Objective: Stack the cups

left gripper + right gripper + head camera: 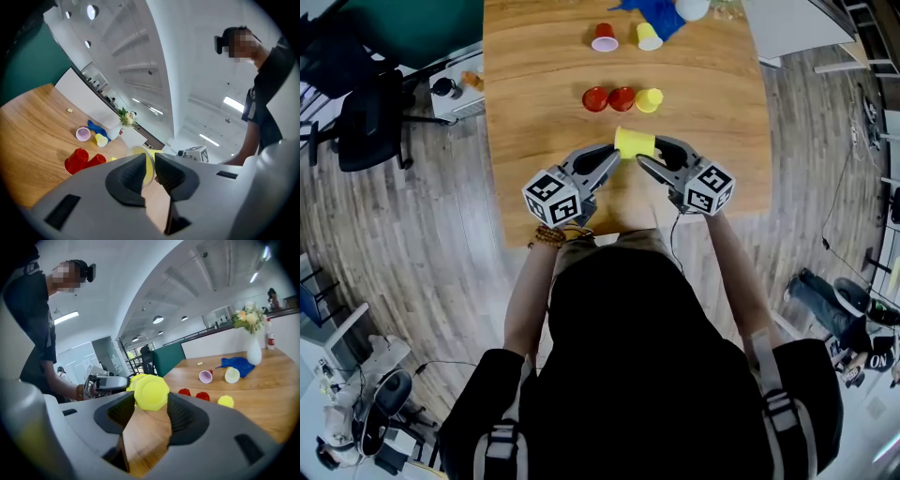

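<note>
A yellow cup [635, 142] hangs on its side above the wooden table [544, 75], held from both ends. My left gripper [614, 153] is shut on the wall at its rim; the left gripper view shows the thin yellow rim [149, 161] pinched between the jaws. My right gripper [650, 152] has its jaws around the cup's base [151, 391], and both pads touch it. Farther back, two red cups [595, 98] [622, 98] and a yellow cup [649, 99] stand upside down in a row. A pink-lined cup [605, 37] and another yellow cup [649, 37] lie beyond them.
A blue cloth [656, 14] and a white vase [692, 7] with flowers sit at the table's far edge. A dark office chair [366, 112] stands on the floor to the left. The table's near edge runs just under both grippers.
</note>
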{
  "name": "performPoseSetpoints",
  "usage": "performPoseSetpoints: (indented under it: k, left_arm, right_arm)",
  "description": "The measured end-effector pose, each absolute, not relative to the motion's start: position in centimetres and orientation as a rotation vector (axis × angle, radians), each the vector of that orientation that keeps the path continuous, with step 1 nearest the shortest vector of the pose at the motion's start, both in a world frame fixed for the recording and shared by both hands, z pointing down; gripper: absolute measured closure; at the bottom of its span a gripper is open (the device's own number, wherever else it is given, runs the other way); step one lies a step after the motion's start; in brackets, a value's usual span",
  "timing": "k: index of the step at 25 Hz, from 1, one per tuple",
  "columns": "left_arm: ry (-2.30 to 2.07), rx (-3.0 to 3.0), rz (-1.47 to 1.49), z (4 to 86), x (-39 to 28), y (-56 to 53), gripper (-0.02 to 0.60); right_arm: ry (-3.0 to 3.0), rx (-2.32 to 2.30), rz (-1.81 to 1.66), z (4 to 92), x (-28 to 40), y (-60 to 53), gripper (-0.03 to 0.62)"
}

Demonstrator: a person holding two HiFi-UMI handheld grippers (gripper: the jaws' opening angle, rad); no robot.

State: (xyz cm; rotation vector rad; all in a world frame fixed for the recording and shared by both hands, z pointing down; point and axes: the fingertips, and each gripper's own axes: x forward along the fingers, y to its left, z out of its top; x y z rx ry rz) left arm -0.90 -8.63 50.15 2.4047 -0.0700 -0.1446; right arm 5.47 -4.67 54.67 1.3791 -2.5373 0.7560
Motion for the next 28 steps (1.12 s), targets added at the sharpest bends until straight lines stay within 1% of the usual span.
performPoseSetpoints:
  k: [1,2,3,5,9,14,28]
  left_arm:
    - [-0.083,2.421,-0.145,50.0,-0.9,-8.6,0.513]
    - [-0.094,2.432,-0.146,49.7,-0.9,-8.6,0.458]
    - [-0.106,2.447,-0.140,49.5,-0.9,-8.7,0.419]
    - [-0.150,2.510,-0.095,49.5,-0.9,-8.8,0.383]
    - [-0.289,2.658,0.026,50.2,-0.9,-9.0,0.377]
    - [-0.411,2.719,0.070,49.8,-0.5,-9.3,0.377]
    - [-0.448,2.690,0.056,49.9,-0.2,-9.9,0.377]
  right_arm:
    - [-2.529,1.345,0.737,54.8,5.7,-4.7,0.364]
    - [-2.515,1.304,0.707,54.7,6.0,-4.9,0.364]
    - [-2.497,1.268,0.672,54.6,6.6,-5.2,0.364]
    - [-2.447,1.228,0.601,53.9,8.1,-6.6,0.364]
    - [-2.289,1.181,0.446,52.8,11.0,-10.0,0.364]
    - [-2.081,1.033,0.263,53.0,13.2,-13.9,0.364]
    - [-1.807,0.727,0.222,60.0,11.4,-19.8,0.364]
